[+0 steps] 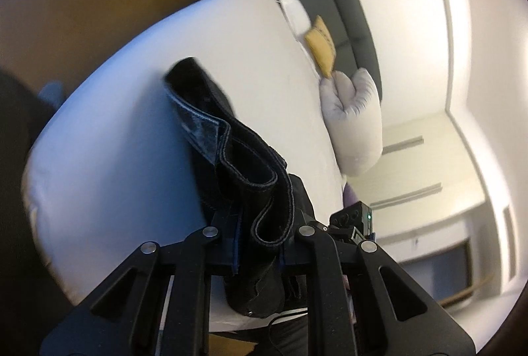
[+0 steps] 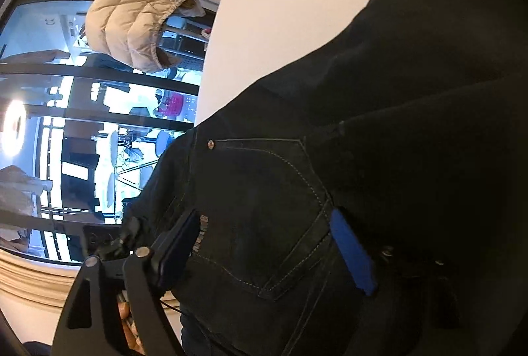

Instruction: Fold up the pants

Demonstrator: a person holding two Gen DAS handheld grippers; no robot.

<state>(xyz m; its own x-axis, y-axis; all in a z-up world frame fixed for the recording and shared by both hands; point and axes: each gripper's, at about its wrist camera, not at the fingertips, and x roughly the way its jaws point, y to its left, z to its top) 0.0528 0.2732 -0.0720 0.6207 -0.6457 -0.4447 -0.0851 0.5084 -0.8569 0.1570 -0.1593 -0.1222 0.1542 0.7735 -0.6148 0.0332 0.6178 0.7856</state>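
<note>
White bed [image 1: 109, 138] w/ pillow [image 1: 354, 124]; left claw [image 1: 260, 243] pinching black pants [image 1: 244, 164], right claw [image 2: 267, 243] spread.

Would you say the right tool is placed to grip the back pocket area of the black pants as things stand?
Probably yes. The right tool stands open with the back pocket of the black pants between its fingers, and nothing else lies in the way; closing should catch the fabric.

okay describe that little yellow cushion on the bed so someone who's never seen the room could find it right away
Start from the big white bed and follow its far edge along the dark headboard. There, between a white pillow and a puffy grey pillow, sits the small cushion. It is the only mustard-yellow, flat, square thing in that row.
</note>
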